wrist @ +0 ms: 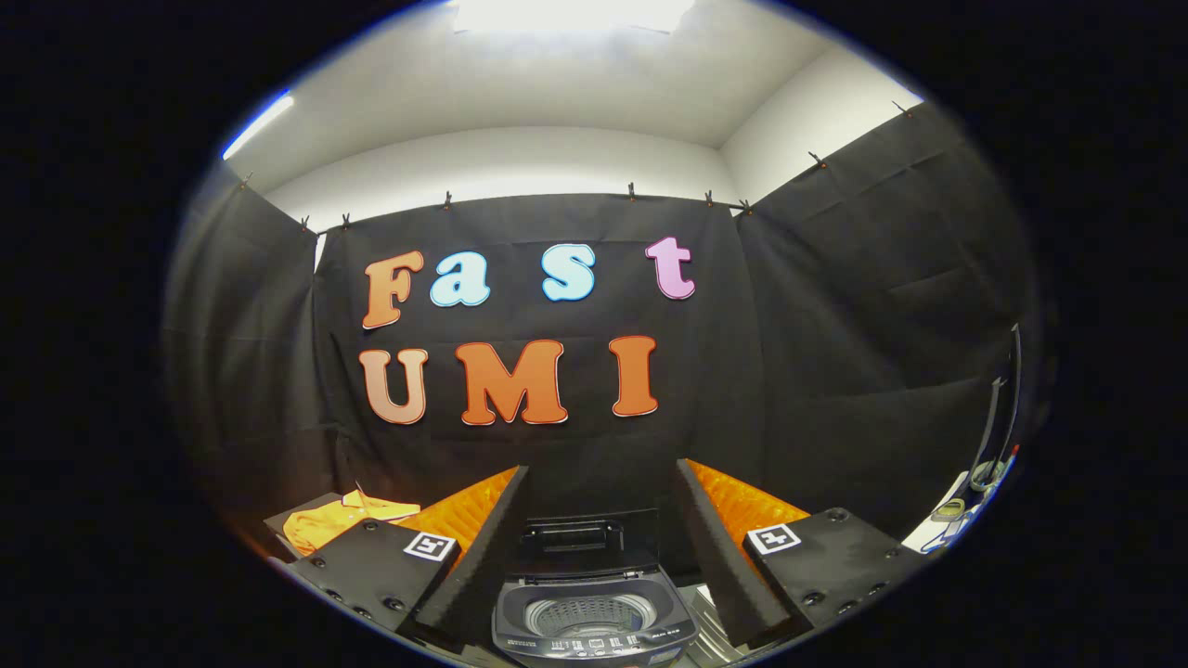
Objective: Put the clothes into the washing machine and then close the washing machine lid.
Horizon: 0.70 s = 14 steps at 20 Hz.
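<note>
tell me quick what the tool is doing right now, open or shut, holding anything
Tool: open, holding nothing; the washing machine with its lid up sits between the fingers.

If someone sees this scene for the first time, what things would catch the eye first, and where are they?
First comes the small washing machine, its lid raised and its drum visible, standing between the two fingers of the open hand-held gripper. Next is the orange garment, lying beyond the left finger, beside the machine and not yet inside it.
</note>
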Each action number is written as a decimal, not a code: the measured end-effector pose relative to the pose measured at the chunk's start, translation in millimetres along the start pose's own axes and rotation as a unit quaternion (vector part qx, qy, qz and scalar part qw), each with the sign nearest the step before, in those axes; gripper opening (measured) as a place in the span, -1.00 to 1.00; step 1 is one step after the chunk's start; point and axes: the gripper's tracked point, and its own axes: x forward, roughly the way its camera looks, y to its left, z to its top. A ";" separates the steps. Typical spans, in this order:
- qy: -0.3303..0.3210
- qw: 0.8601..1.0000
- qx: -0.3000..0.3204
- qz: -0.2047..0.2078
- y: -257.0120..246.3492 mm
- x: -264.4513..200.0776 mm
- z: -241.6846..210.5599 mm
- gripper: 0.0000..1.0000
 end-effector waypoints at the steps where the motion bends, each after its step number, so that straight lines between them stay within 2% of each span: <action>1: 0.001 1.000 0.003 -0.001 -0.5 2.1 -0.8 0.97; 14: 0.000 1.000 0.004 -0.001 1.6 20.3 -1.6 0.97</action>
